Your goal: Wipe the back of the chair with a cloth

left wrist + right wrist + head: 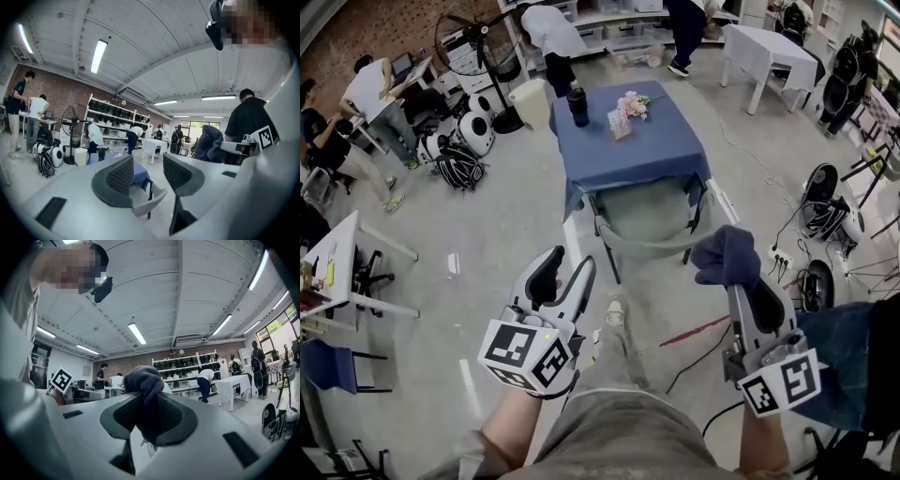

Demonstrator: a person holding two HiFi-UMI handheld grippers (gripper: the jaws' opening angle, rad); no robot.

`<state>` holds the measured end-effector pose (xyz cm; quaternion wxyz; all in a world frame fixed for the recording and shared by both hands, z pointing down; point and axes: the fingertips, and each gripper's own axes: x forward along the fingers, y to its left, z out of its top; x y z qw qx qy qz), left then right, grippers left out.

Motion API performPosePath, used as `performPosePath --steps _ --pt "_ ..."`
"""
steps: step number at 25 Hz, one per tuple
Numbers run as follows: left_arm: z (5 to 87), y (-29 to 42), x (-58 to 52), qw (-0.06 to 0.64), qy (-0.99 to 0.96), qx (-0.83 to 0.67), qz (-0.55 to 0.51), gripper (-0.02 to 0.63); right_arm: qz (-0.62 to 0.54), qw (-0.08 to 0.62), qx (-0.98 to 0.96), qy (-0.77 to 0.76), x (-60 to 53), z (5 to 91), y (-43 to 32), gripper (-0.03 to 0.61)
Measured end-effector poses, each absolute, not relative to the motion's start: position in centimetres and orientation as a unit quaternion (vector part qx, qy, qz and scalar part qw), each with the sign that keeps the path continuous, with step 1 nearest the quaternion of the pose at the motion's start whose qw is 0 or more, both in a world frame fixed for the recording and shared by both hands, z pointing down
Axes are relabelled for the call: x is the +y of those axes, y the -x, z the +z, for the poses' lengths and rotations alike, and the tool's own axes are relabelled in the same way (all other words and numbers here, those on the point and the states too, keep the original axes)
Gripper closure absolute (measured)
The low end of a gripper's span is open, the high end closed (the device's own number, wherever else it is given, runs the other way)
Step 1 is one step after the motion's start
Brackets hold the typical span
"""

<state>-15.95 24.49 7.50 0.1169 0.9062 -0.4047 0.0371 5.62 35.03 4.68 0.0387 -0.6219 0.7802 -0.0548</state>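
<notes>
In the head view, the left gripper [569, 270] is at the lower left with its jaws apart and nothing between them. The right gripper [741, 284] is at the lower right, clenched on a dark blue cloth [724, 255] that bunches over its tips. Ahead of both stands a grey chair [649, 246], pushed partly under a table with a blue tablecloth [628, 150]; the chair's curved back faces the person, and the cloth is near it but not touching. On the table stand a dark bottle [577, 106] and pink flowers [633, 103].

In the left gripper view, the two pads are separated and empty; the chair's back and the blue table show in the gap beyond them.

In the right gripper view, the pads press on the cloth, which rises as a lump above them.
</notes>
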Motion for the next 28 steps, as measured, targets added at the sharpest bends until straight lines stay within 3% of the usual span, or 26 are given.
performPosePath --steps 18,28 --pt "23.1 12.4 4.9 0.331 -0.857 -0.368 0.142 0.39 -0.145 -0.062 0.777 0.61 10.7 14.4 -8.2 0.479" --pt "30.2 11.6 -2.2 0.413 -0.809 -0.382 0.17 0.382 -0.193 -0.133 0.797 0.556 -0.5 21.7 -6.8 0.479"
